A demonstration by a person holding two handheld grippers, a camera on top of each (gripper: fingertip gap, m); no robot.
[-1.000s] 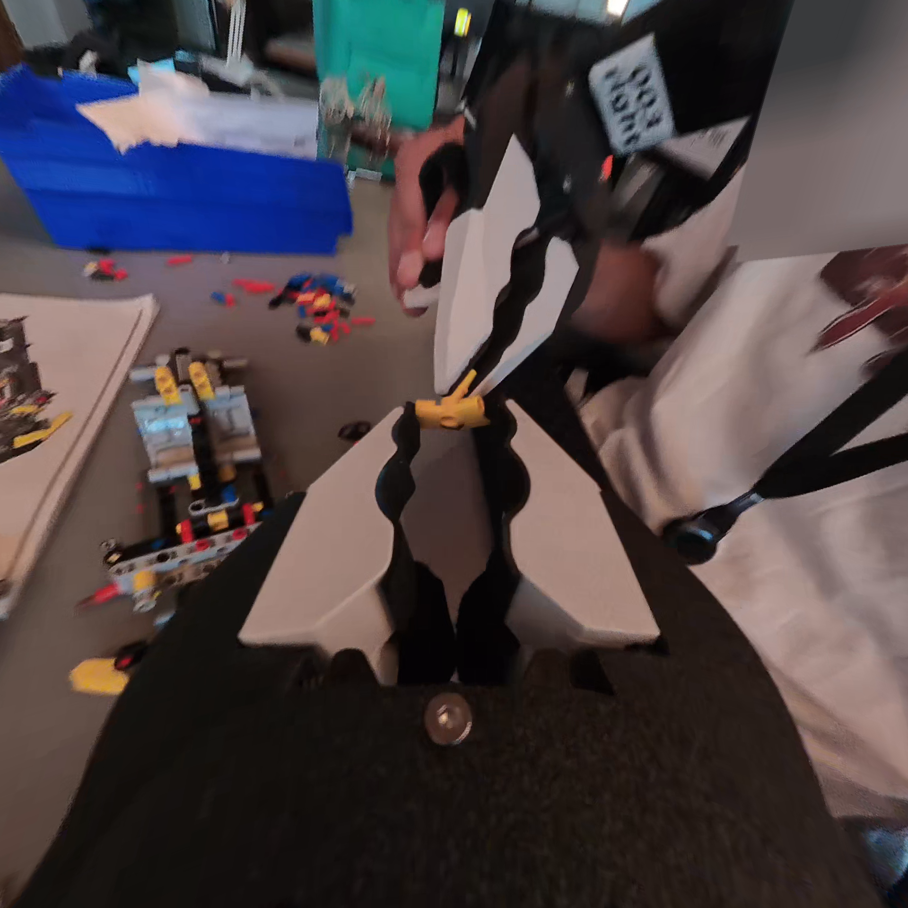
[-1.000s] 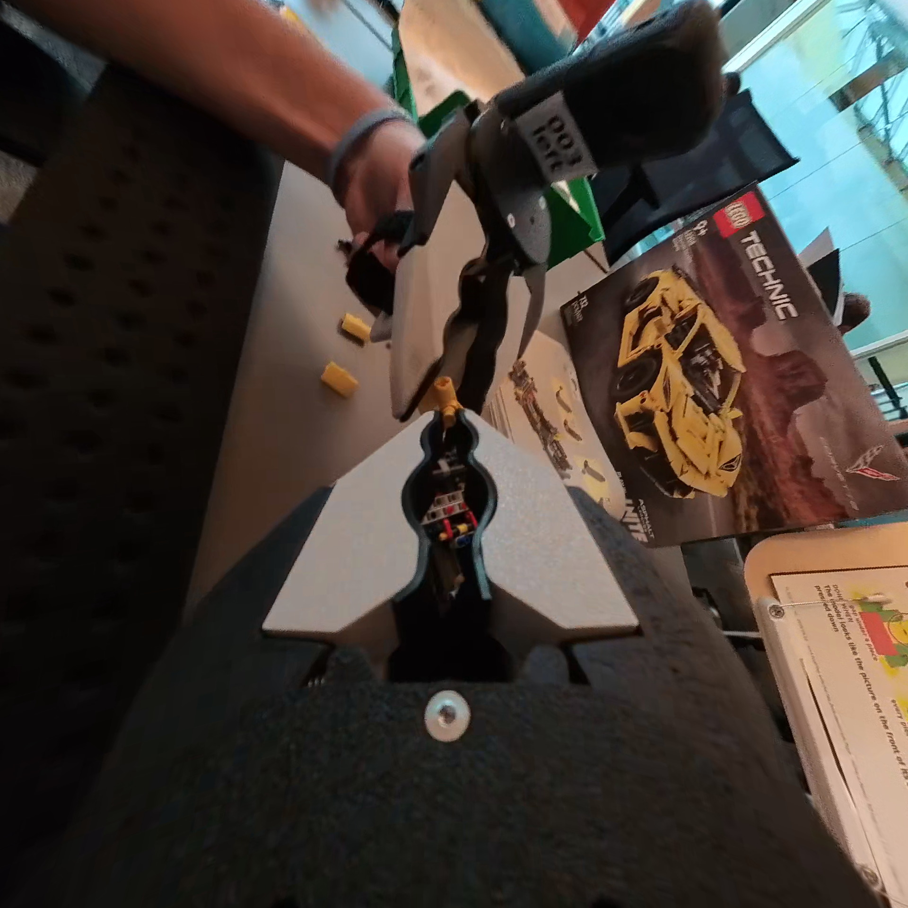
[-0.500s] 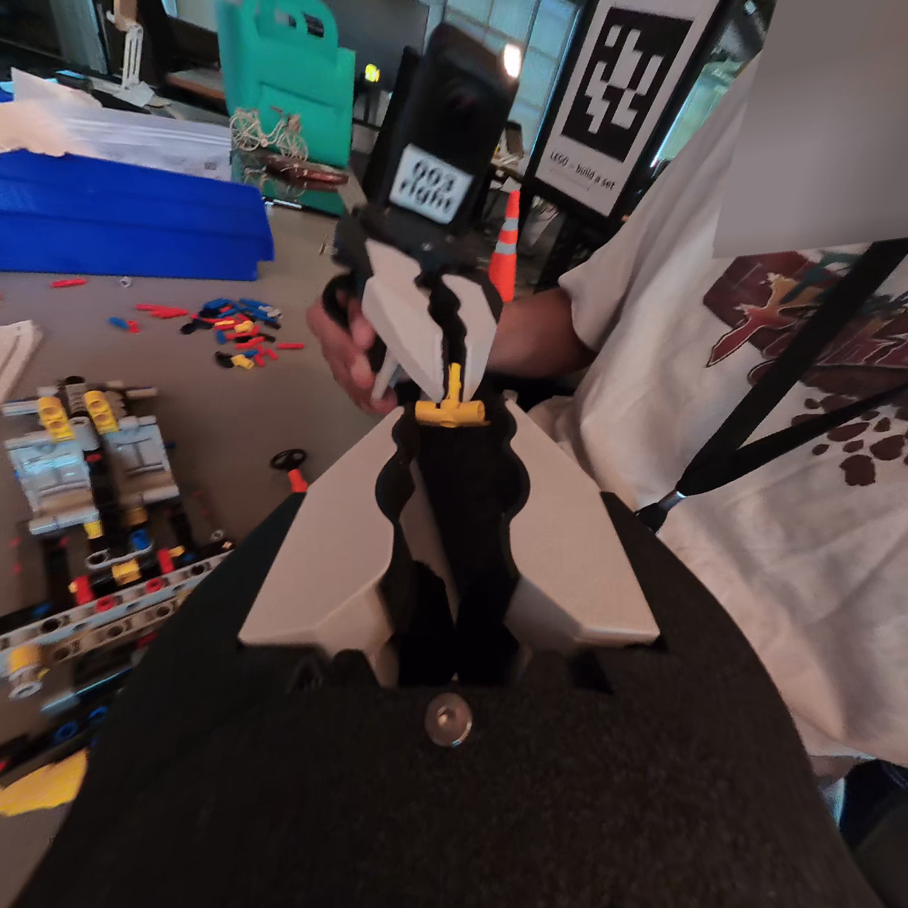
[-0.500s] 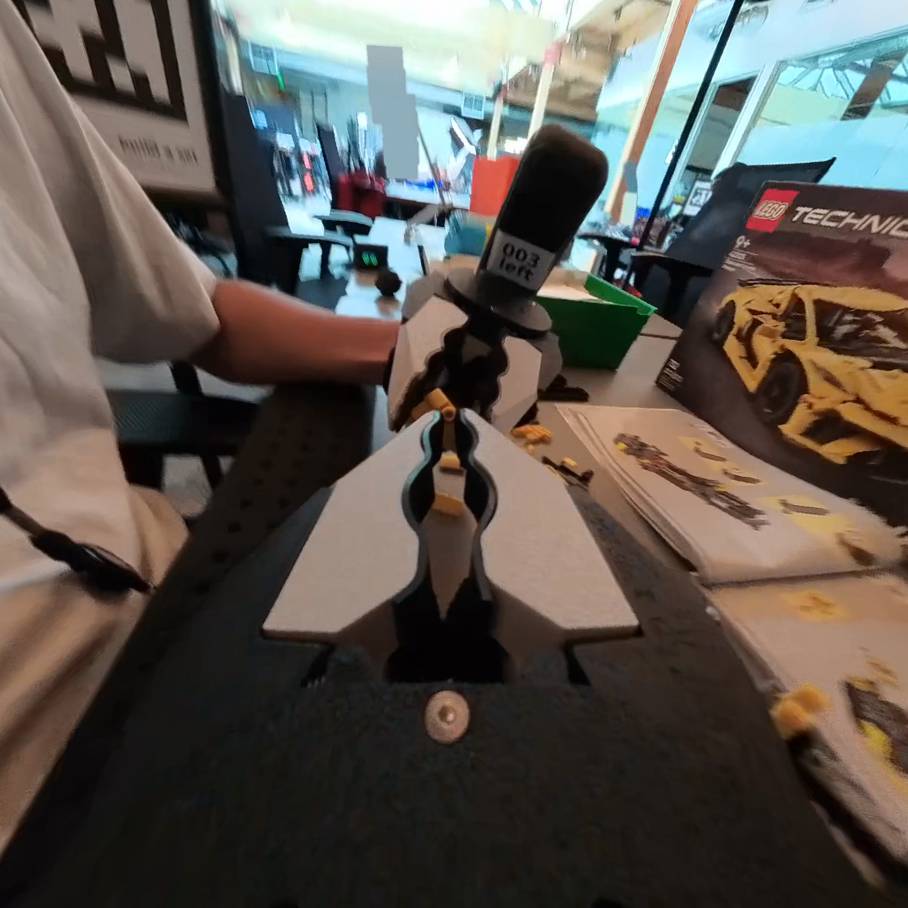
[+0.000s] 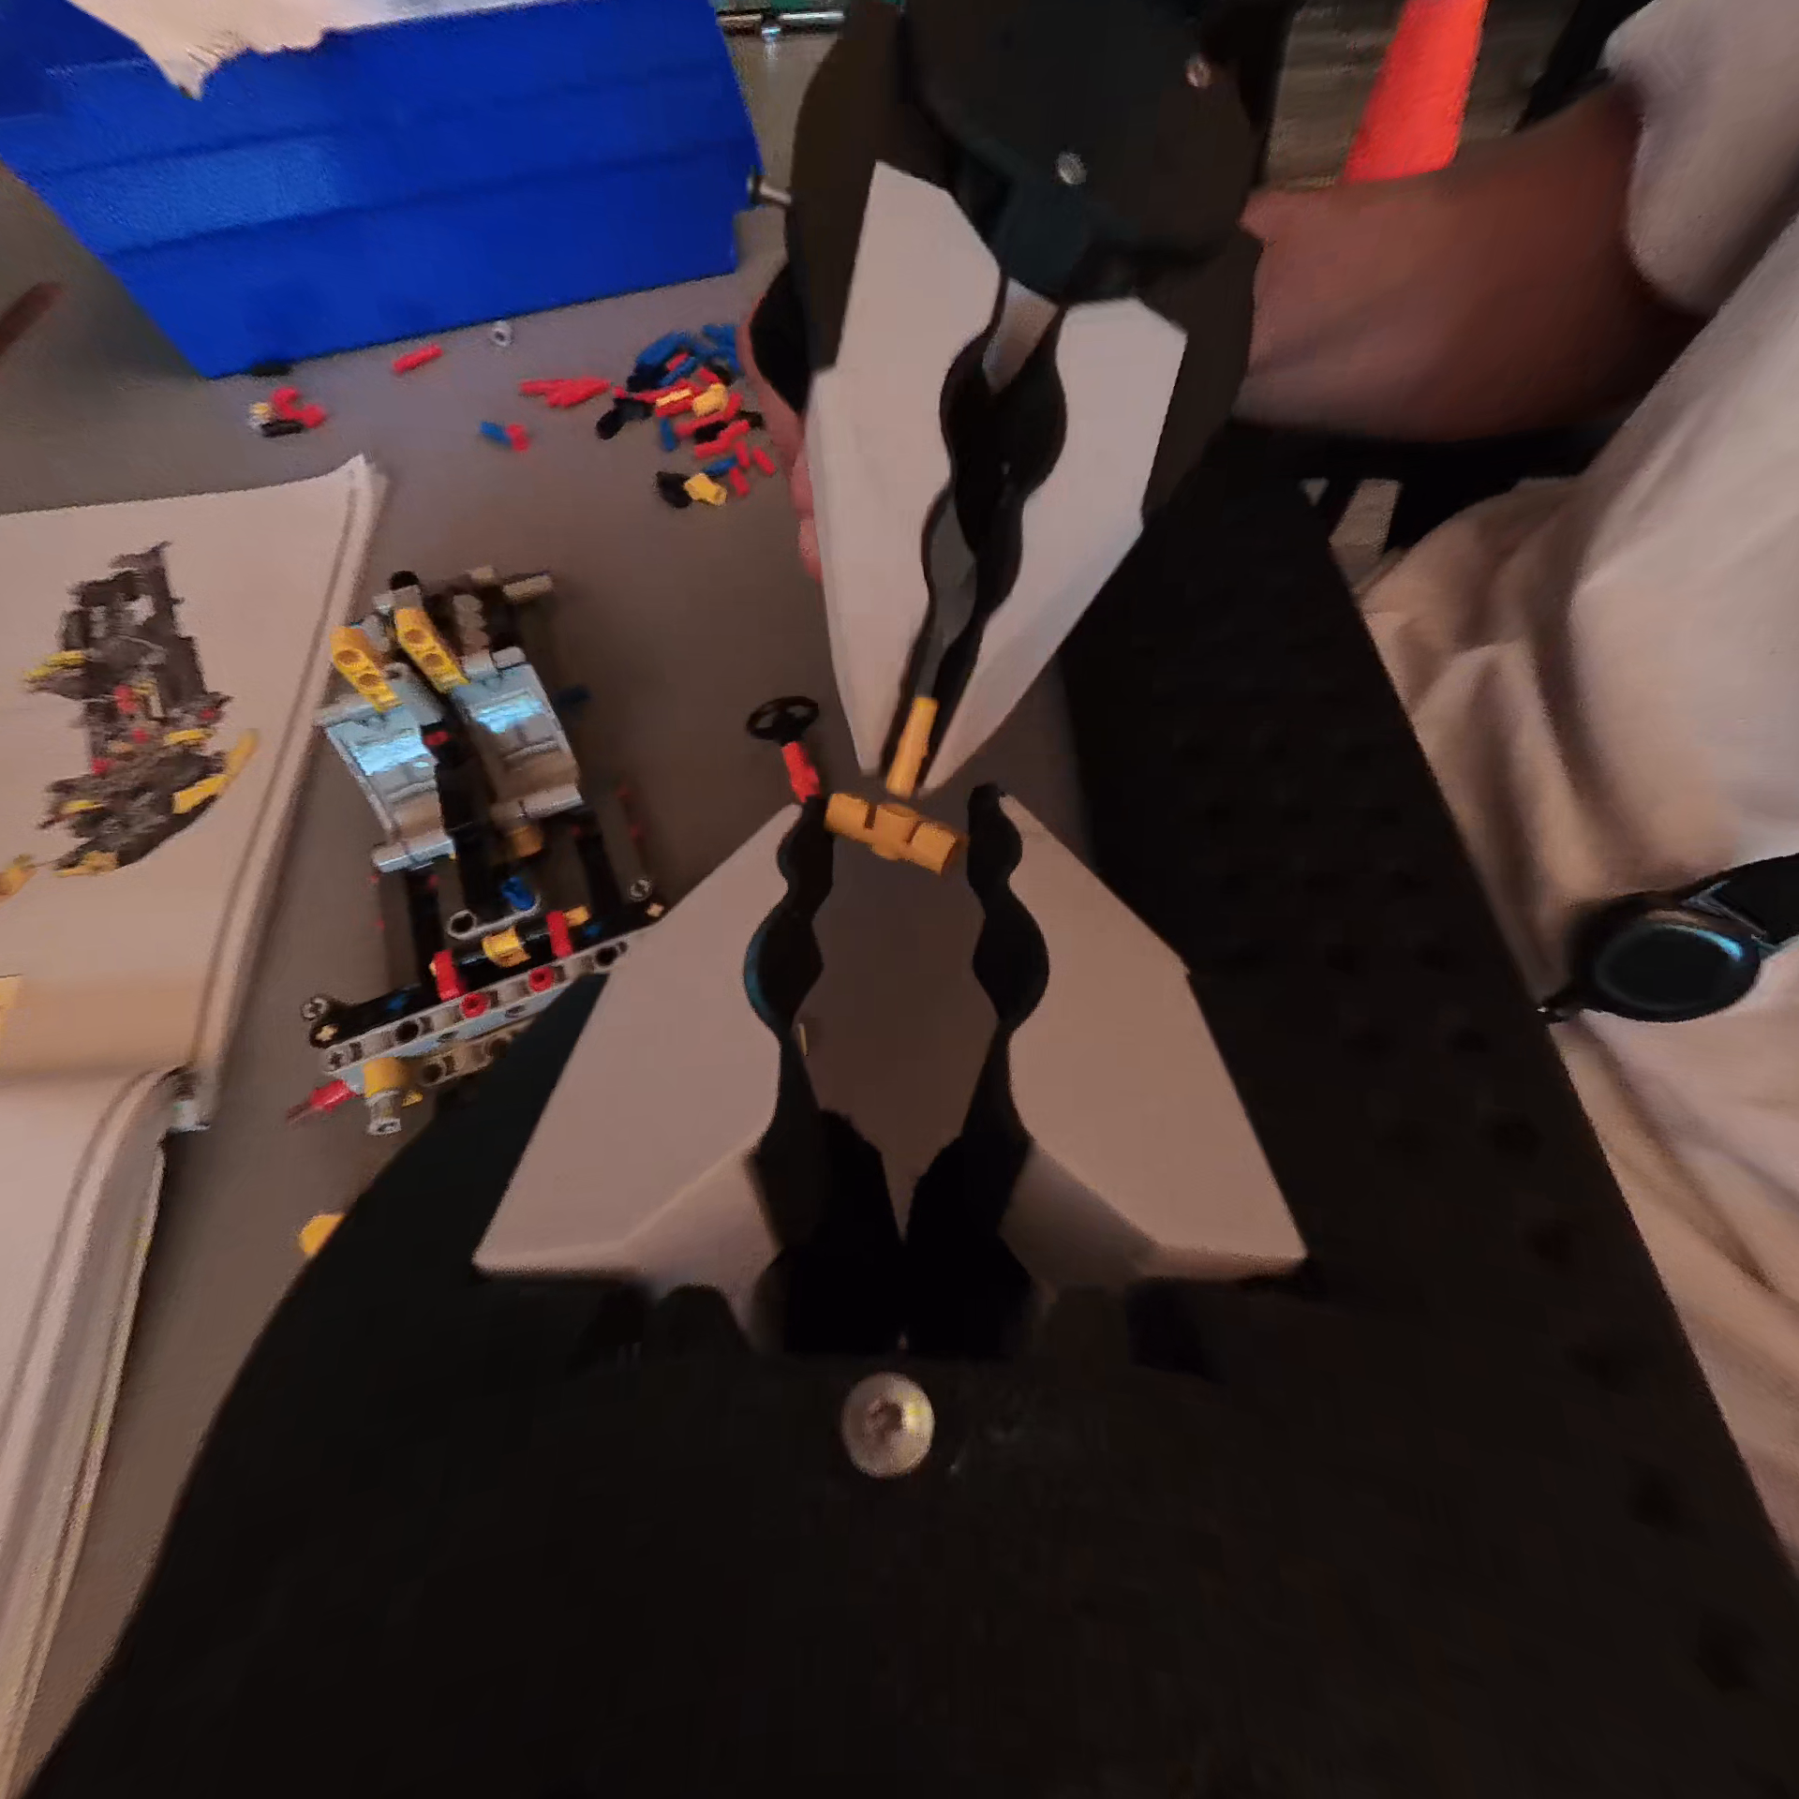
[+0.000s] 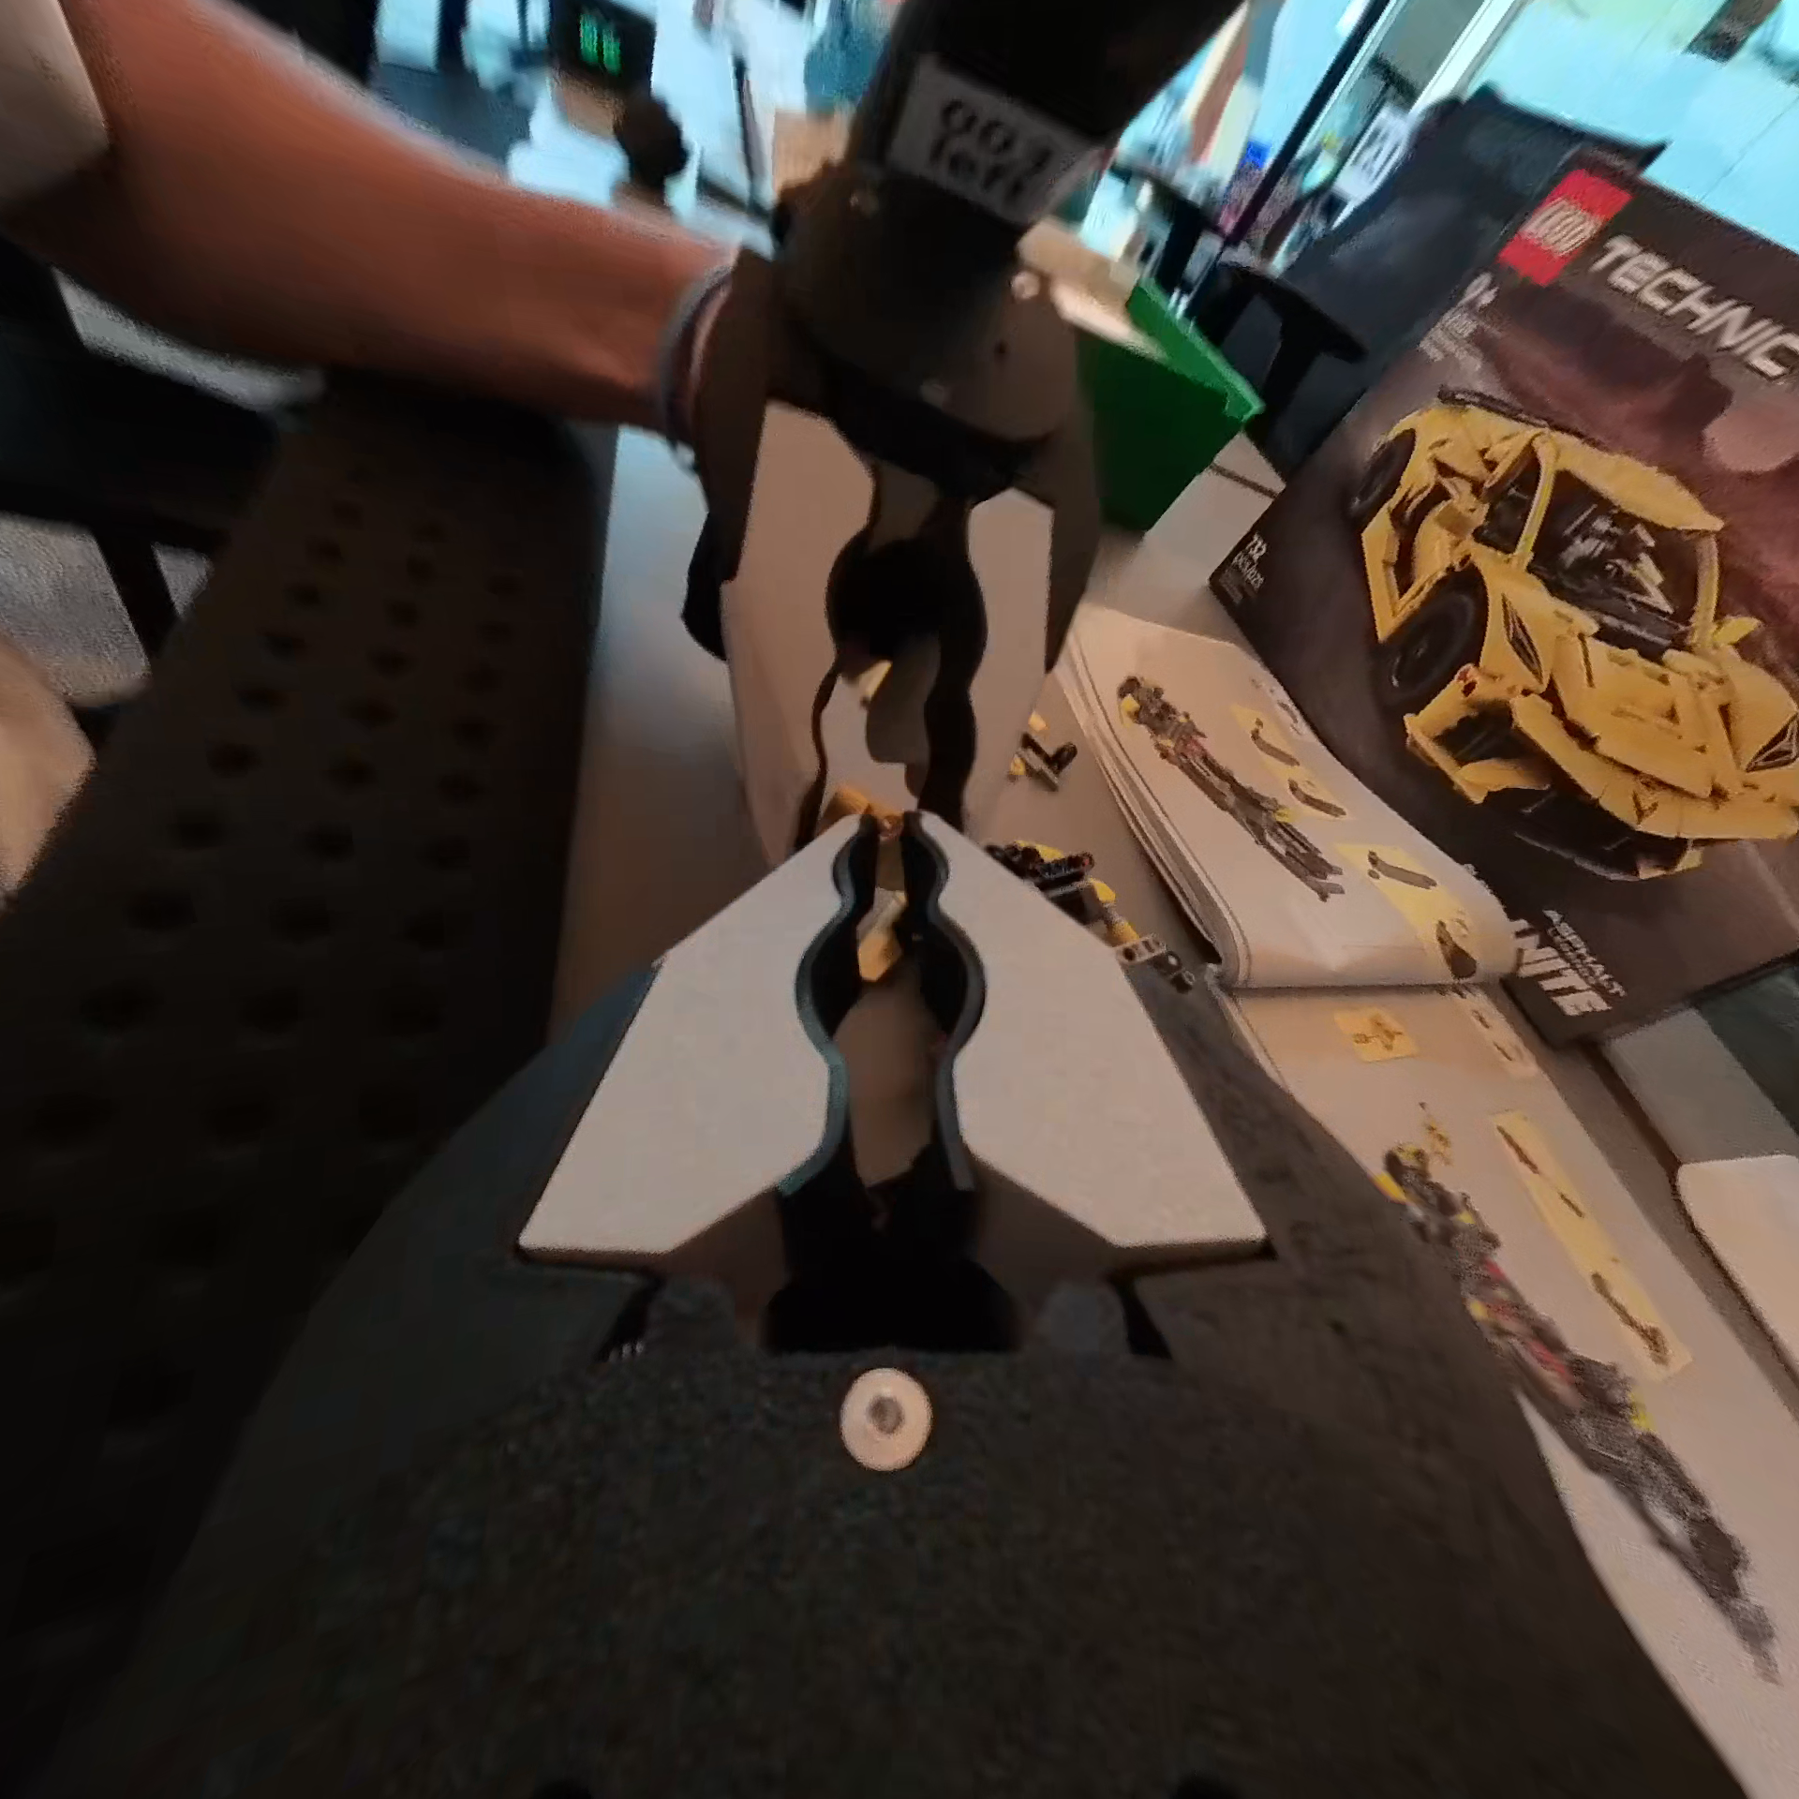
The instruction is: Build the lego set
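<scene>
My left gripper (image 5: 894,823) is shut on a short yellow connector (image 5: 891,834), held crosswise between its tips above the table. My right gripper (image 5: 900,769) comes down from above, shut on a yellow pin (image 5: 912,745) whose end meets the connector's middle. In the right wrist view my right gripper (image 6: 884,842) holds the yellow pin (image 6: 876,939) between its nearly closed jaws. The left gripper (image 6: 871,813) faces it tip to tip, with a bit of the connector (image 6: 852,803) showing.
A partly built chassis (image 5: 467,827) lies left of the grippers beside an open instruction booklet (image 5: 146,779). Loose pieces (image 5: 681,409) lie before a blue bin (image 5: 389,175). A small black wheel piece (image 5: 784,725) is close by. The set's box (image 6: 1558,584) and a green bin (image 6: 1158,419) stand at the right. My two grippers' fingertips are within a few centimetres of each other. My left tips are roughly 10 cm from the small black wheel piece (image 5: 784,725).
Both grippers have tilted down toward the table while staying tip to tip. The pin and the connector stay held and are now pressed together.
</scene>
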